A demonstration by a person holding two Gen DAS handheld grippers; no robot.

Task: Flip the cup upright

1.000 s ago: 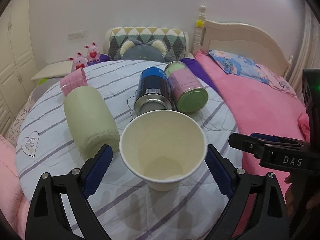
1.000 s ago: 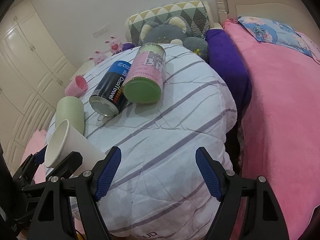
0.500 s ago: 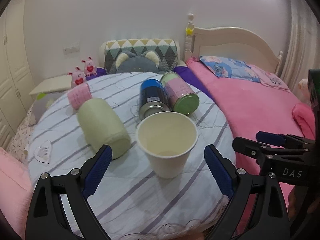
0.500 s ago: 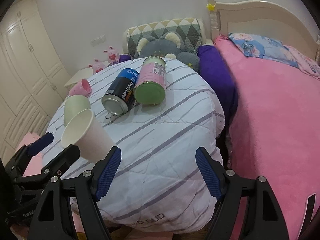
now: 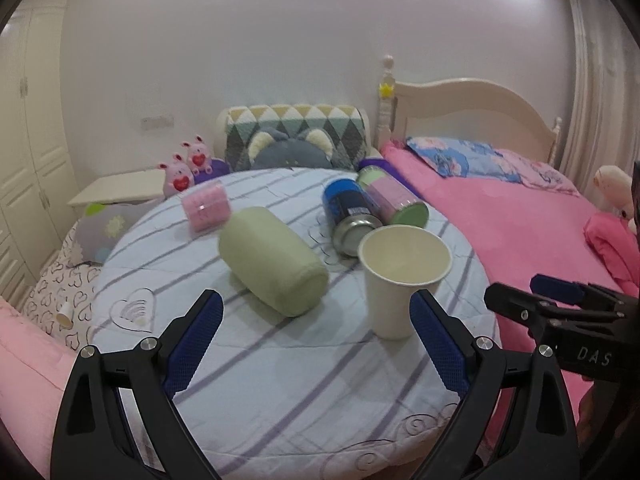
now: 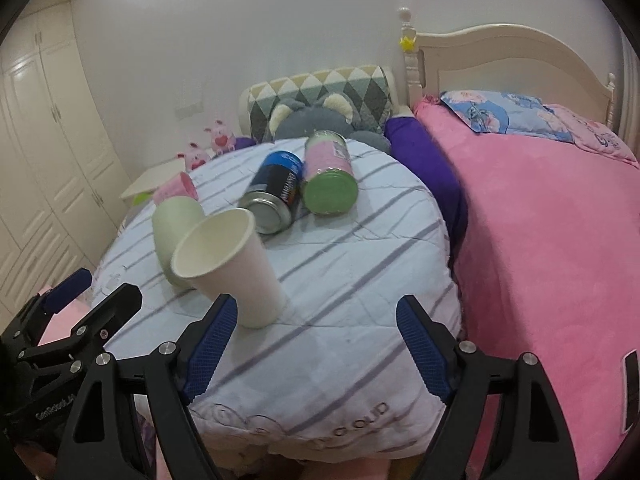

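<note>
Left gripper (image 5: 316, 344) is held wide, nothing between its pads; right gripper (image 6: 316, 350) likewise spread and unloaded. The paper cup (image 5: 402, 280) is seen upright on the striped cushion (image 5: 280, 380) (mouth up), near its front-right part. Green roll (image 5: 272, 260) lies left; two cans (image 5: 352, 216) lie beyond.

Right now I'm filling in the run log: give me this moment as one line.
paper cup: upright, mouth up, on striped cushion | left gripper: open, empty | right gripper: open, empty | green cup: on its side
</note>
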